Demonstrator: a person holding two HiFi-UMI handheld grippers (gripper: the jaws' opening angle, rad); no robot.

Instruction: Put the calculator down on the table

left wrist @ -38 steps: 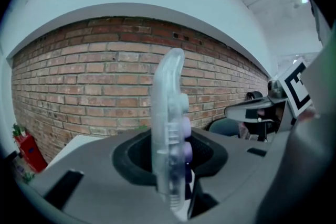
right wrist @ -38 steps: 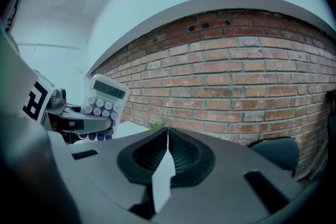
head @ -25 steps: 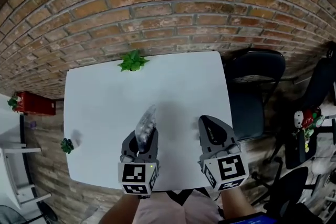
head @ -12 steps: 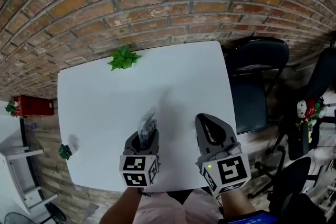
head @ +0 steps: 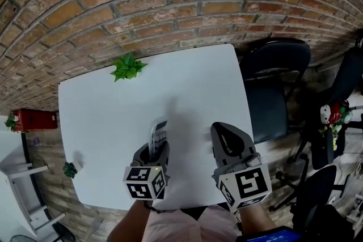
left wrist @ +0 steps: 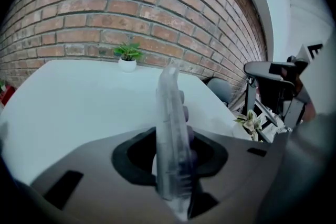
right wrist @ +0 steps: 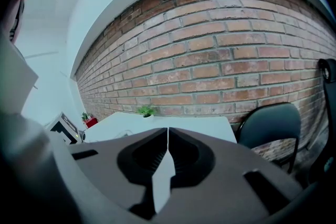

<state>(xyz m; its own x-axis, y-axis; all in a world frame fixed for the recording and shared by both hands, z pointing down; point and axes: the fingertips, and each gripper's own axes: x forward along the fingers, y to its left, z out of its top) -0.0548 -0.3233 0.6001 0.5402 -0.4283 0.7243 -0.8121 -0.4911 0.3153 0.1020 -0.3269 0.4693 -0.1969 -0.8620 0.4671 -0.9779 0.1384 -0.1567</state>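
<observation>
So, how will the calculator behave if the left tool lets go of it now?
Probably stiff: the calculator juts from the left tool without sagging. Thin and held edge-up, it would likely tip flat onto the table.

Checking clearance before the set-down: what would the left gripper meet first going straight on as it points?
Probably the table, touched first by the calculator it holds; the plant stands farther on. Depth is unclear.

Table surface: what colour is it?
The table is plain white, shown best in the head view.
</observation>
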